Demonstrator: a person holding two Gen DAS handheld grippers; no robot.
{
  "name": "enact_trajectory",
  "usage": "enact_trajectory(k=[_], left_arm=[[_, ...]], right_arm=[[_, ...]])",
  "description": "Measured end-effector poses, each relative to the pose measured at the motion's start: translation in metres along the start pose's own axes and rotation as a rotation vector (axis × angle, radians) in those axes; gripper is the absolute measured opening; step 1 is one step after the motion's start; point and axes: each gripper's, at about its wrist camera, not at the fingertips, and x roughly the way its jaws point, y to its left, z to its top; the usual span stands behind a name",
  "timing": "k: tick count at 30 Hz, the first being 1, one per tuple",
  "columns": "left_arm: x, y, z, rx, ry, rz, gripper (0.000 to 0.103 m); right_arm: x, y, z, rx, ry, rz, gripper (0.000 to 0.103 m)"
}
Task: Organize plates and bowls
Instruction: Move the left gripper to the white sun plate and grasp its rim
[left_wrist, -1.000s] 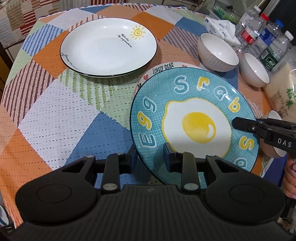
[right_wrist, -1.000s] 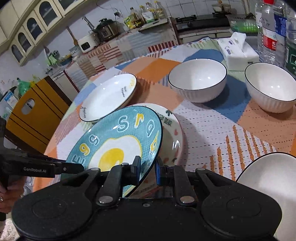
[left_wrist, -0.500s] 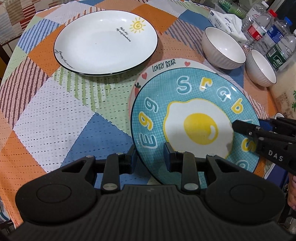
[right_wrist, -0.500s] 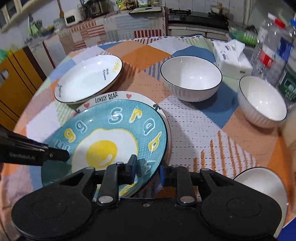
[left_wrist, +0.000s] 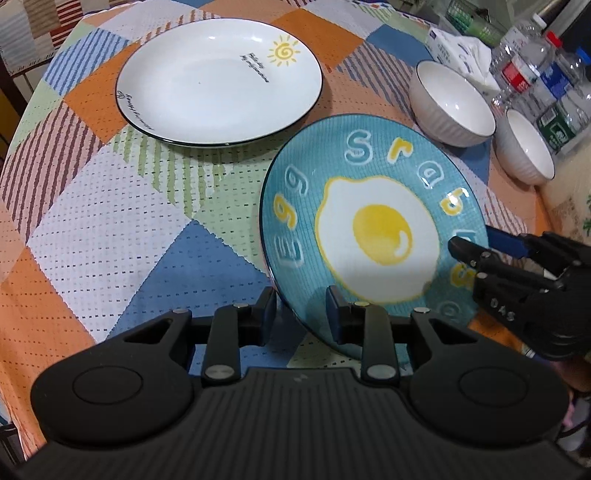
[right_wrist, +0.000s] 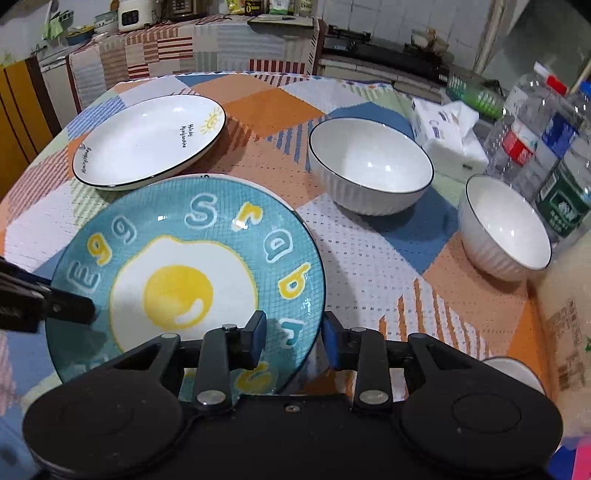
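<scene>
I have the blue egg plate between both tools, and it sits over a second plate whose pale rim just peeks out behind its far edge in the right wrist view. My left tool straddles the near-left rim, one finger under the edge and one over the face; the gap between the pads looks wider than the rim, so I judge it only loosely closed on the plate, and I cannot tell whether the pads are actually pressing. My right tool straddles the opposite rim in the same way, one pad over the painted letters and the other outside the edge, again with a visible gap. The plate appears slightly tilted in the left wrist view, lifted on its near side, though whether it rests fully on the one beneath I cannot tell. To do this step well, I want both sides to come down evenly so the rim seats concentrically on the lower plate instead of sliding off toward the white sun plate lying just beyond it. I would ease the pads apart only once the plate is flat and still, then draw each tool straight back along the tabletop, keeping clear of the two white bowls to the right.
</scene>
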Motion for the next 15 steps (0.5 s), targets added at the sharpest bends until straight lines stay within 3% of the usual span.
enact_trajectory(k=[7,11,15], left_arm=[[-0.036,0.002,0.004,0.046,-0.054,0.038,0.028],[-0.062,0.007,0.012,0.083,-0.079,0.073,0.028],[-0.082,0.015,0.025,0.123,-0.072,0.114,0.029]], right_arm=[[-0.024,-0.010,0.010,0.041,-0.062,0.073,0.037],[-0.052,-0.021,0.031,0.061,-0.117,0.216,0.037],[-0.078,-0.019,0.057,-0.027,-0.188,0.340,0.039]])
